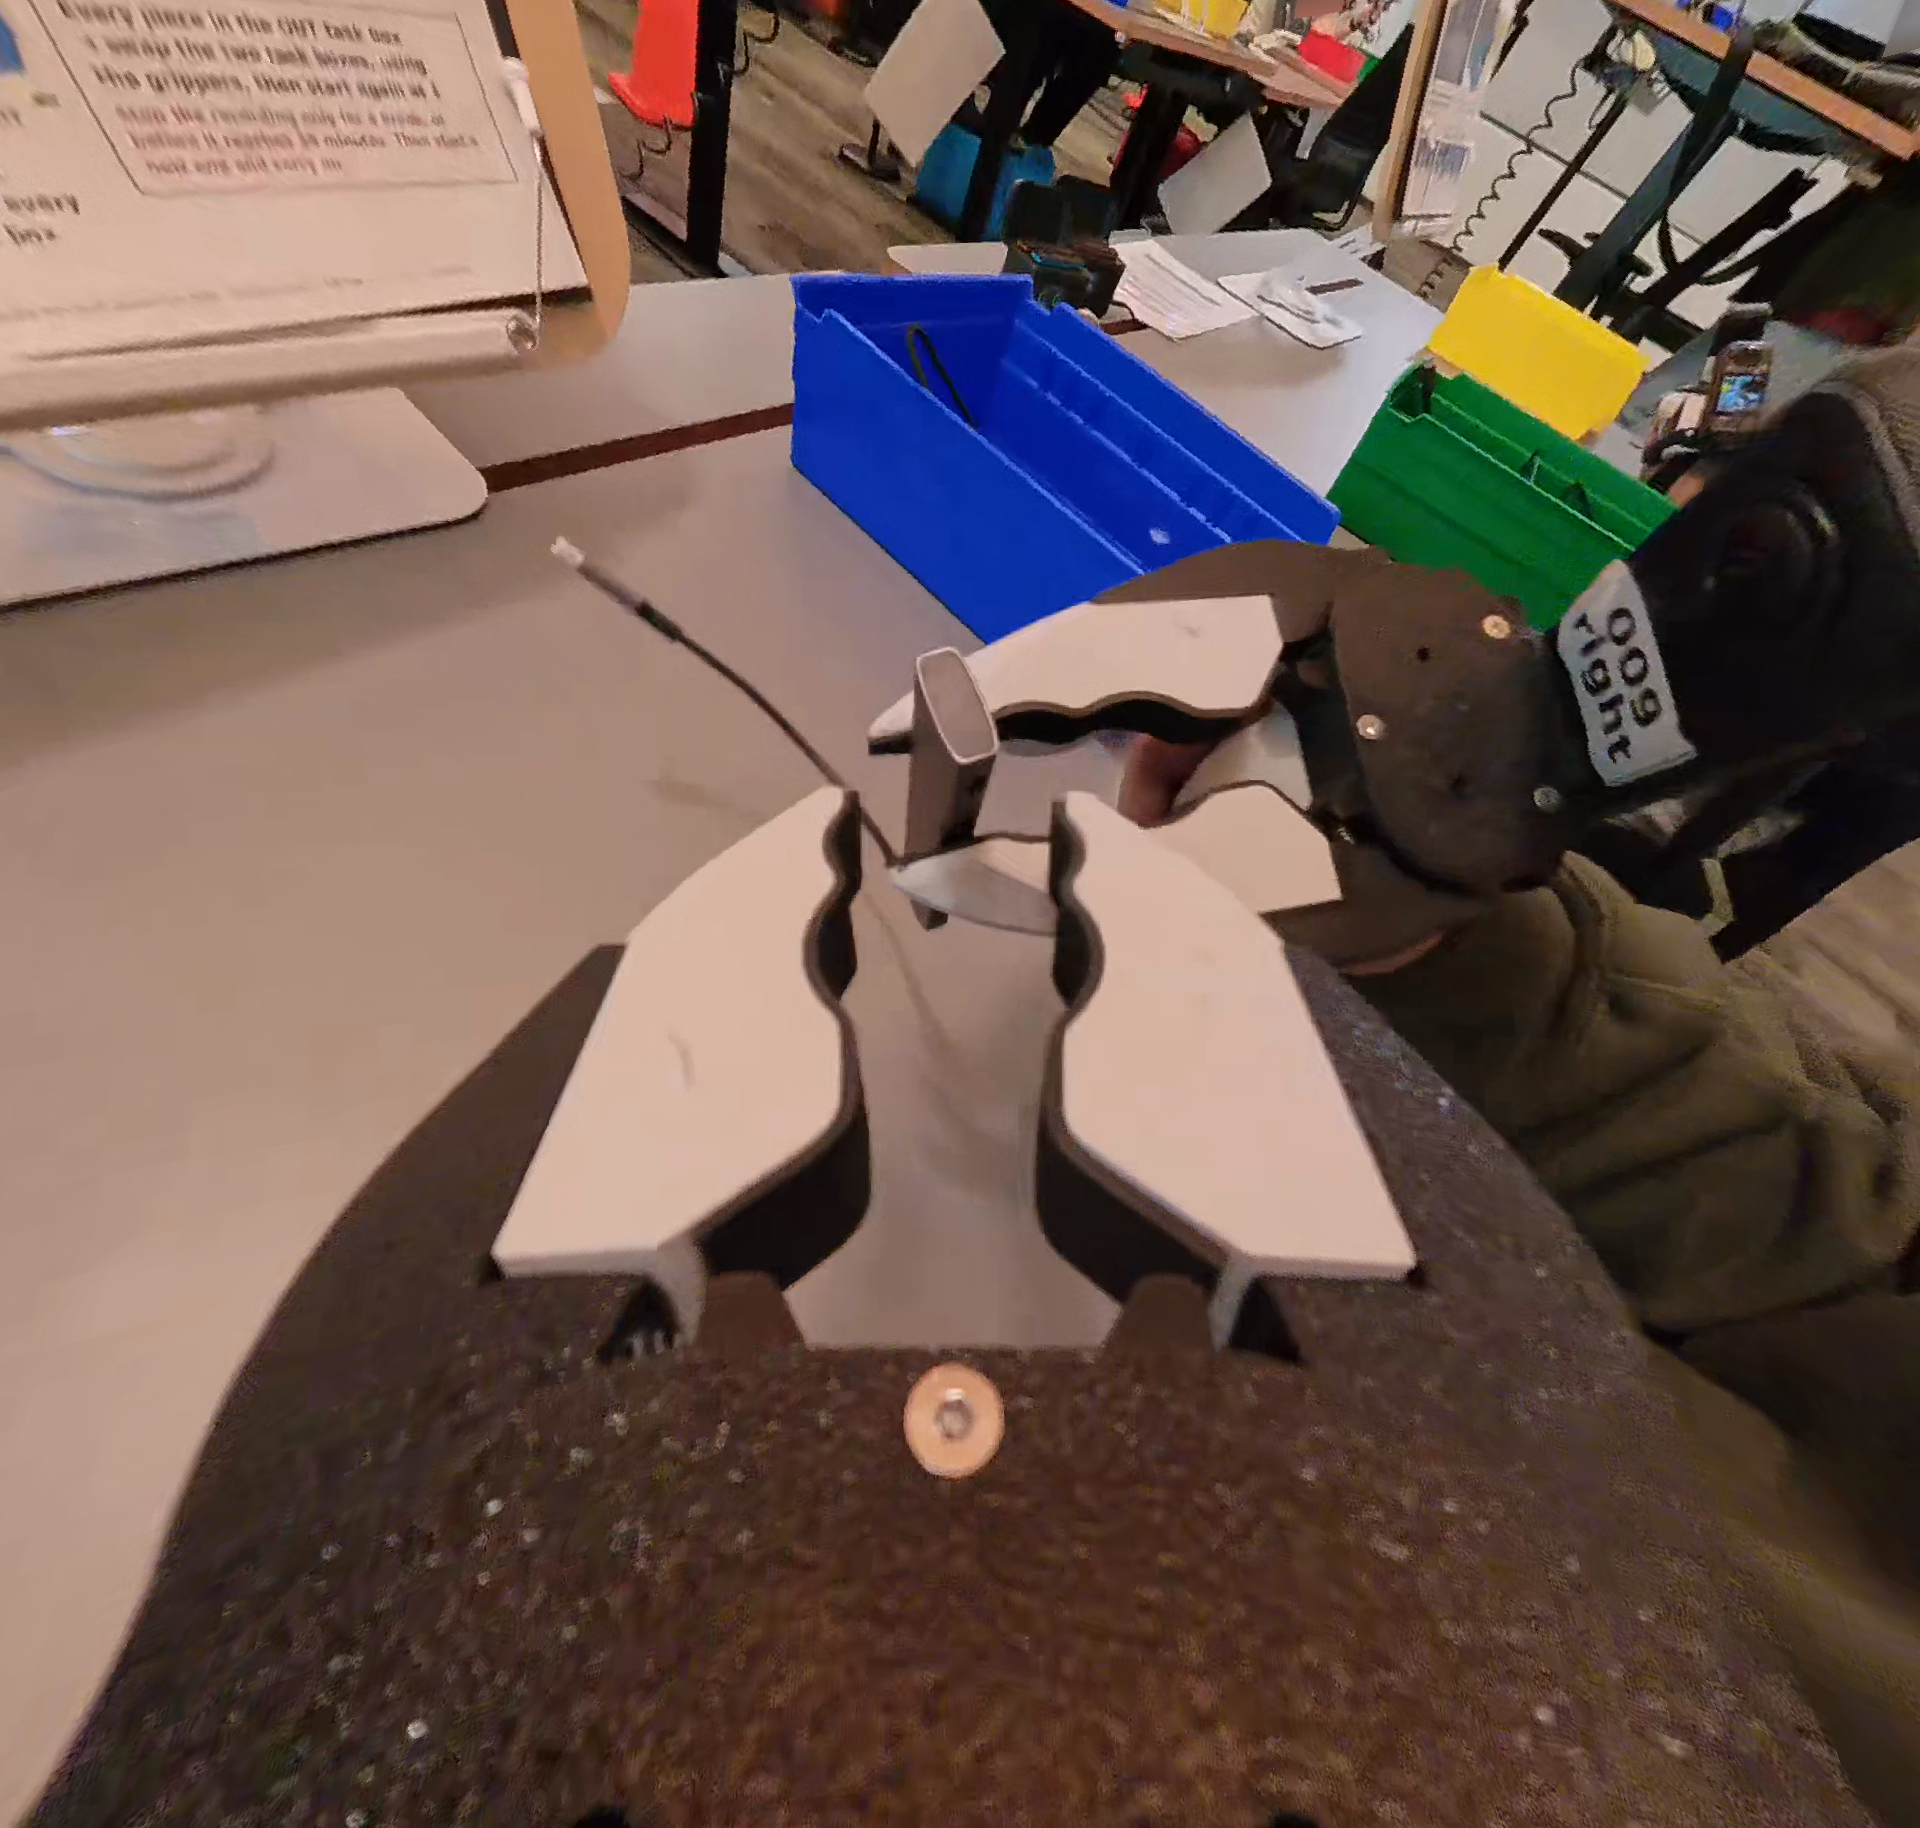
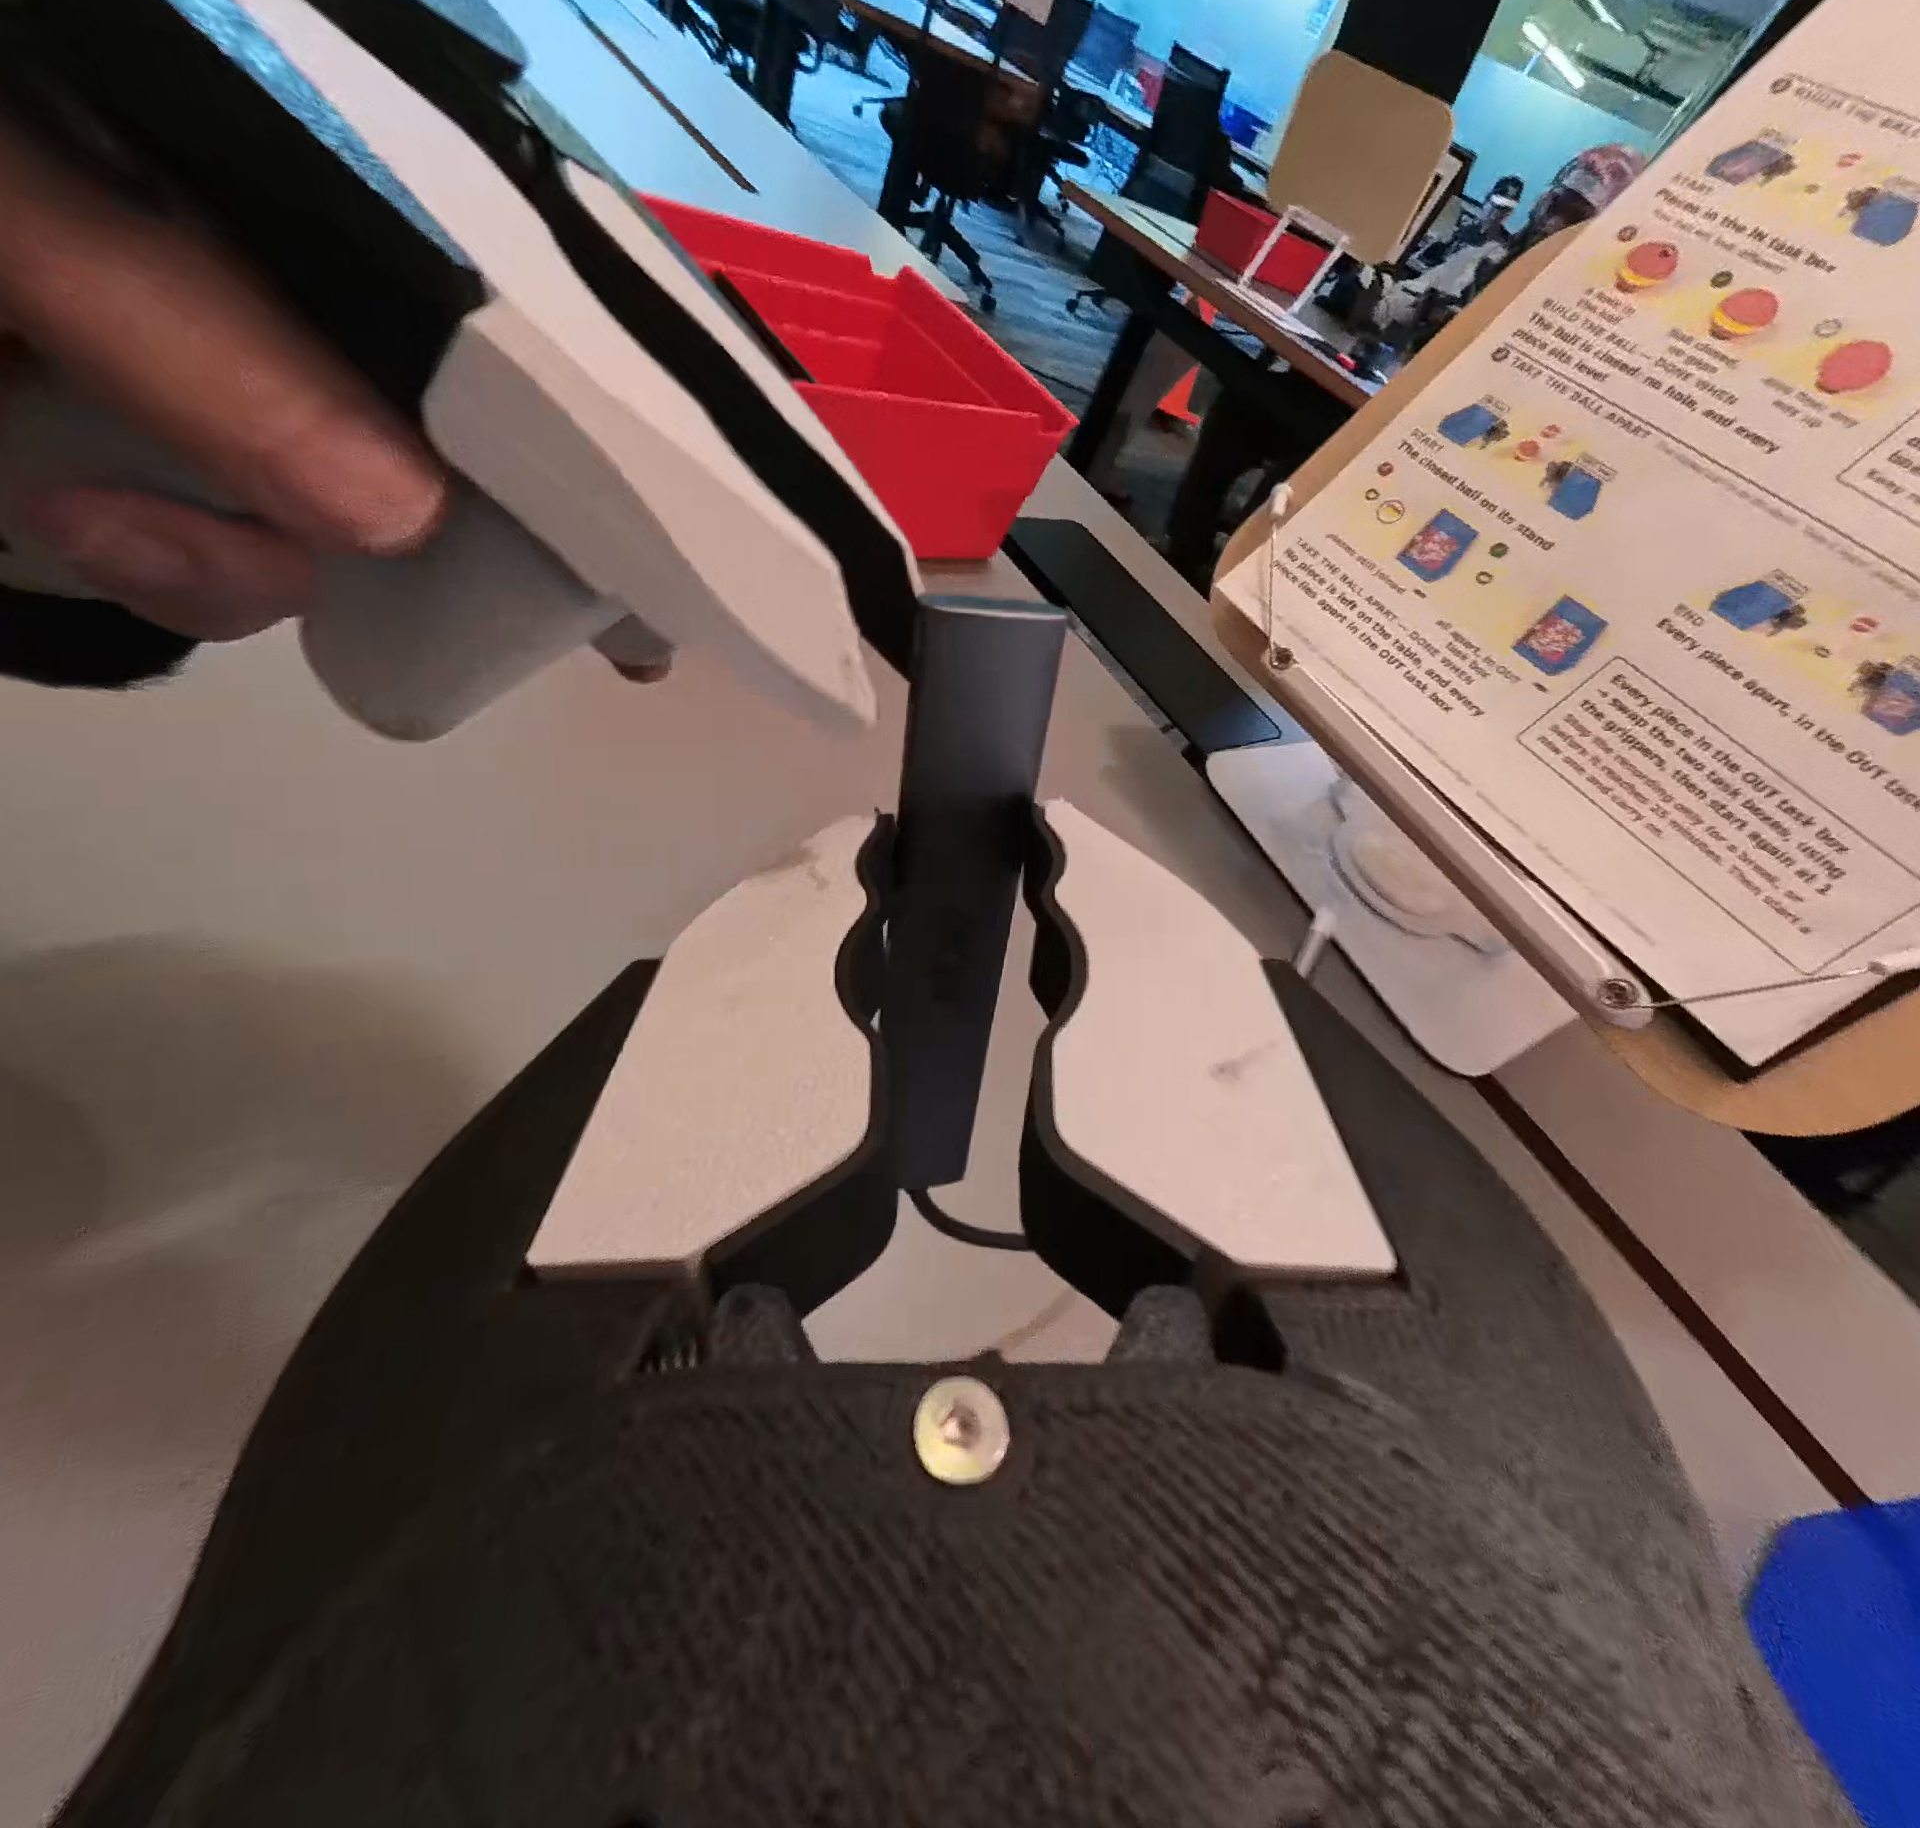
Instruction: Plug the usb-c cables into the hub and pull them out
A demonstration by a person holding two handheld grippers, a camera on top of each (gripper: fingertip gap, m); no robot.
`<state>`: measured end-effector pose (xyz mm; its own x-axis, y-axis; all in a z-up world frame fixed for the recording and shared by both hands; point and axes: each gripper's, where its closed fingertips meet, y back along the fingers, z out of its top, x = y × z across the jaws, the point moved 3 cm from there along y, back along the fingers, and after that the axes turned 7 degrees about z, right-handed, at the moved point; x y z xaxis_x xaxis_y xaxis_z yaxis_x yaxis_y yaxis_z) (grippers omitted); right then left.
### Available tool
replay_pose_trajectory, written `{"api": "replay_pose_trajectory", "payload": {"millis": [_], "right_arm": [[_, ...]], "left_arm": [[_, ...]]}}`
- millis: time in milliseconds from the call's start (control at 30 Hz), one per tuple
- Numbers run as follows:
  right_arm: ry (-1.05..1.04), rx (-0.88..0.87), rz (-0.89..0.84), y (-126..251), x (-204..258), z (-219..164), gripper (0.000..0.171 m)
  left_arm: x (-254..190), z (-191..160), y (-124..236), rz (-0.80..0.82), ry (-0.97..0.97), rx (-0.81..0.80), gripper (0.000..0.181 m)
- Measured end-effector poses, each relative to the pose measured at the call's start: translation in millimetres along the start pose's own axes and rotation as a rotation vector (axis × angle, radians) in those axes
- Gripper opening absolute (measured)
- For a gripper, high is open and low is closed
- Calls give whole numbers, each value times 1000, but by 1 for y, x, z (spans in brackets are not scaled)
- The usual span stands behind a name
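A grey USB-C hub (image 2: 961, 843) is clamped between the fingers of my right gripper (image 2: 956, 828) and sticks out forward past the tips. In the left wrist view the hub (image 1: 951, 739) stands nearly upright in the right gripper (image 1: 920, 807), which reaches in from the right. The hub's own thin black cable (image 1: 727, 677) arcs up and left to a free silver plug (image 1: 566, 550). My left gripper (image 1: 954, 822) is open and empty, its tips just in front of the hub, with the cable passing its left fingertip. In the right wrist view its fingers (image 2: 675, 511) reach the hub's far end.
A blue bin (image 1: 987, 469) with a black clip inside stands behind the hub, with a green bin (image 1: 1475, 500) and a yellow bin (image 1: 1527, 355) to its right. An instruction board on a white stand (image 1: 260, 116) is at the far left. A red bin (image 2: 914, 407) sits at the table's far edge. Both grippers' tips are close together, under 4 cm apart.
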<state>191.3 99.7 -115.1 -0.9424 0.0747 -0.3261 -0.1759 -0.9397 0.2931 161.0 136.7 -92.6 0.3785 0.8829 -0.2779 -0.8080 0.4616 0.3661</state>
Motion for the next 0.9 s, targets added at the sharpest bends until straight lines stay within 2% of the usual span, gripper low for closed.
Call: {"api": "replay_pose_trajectory", "payload": {"millis": [133,200,267,333,400,467,533,667,767,900], "right_arm": [[90,46,-23,-5,6,-1,24],[113,46,-54,-7,7,-2,24],[78,-3,-52,-6,8,-1,24],[23,-115,-16,-2,10,2,24],[-34,-252,14,9,12,2,29],[-70,-336,-52,23,6,-8,48],[-69,-404,-97,35,5,-16,47],[-45,-455,-161,37,7,-24,55],[-38,-447,-215,29,10,-28,60],[-10,-427,-245,28,8,-36,44]], "left_arm": [[-5,-5,-6,-8,53,-23,31],[3,-6,-8,71,54,-40,10],[5,-6,-8,53,104,-69,10],[6,-4,-5,-39,220,-96,9],[14,5,3,-136,415,-161,9],[28,12,11,-202,578,-212,9],[43,12,14,-220,686,-242,9],[60,2,5,-279,908,-296,9],[58,-8,-4,-310,1006,-320,9],[57,-15,-10,-300,1030,-306,9]]}}
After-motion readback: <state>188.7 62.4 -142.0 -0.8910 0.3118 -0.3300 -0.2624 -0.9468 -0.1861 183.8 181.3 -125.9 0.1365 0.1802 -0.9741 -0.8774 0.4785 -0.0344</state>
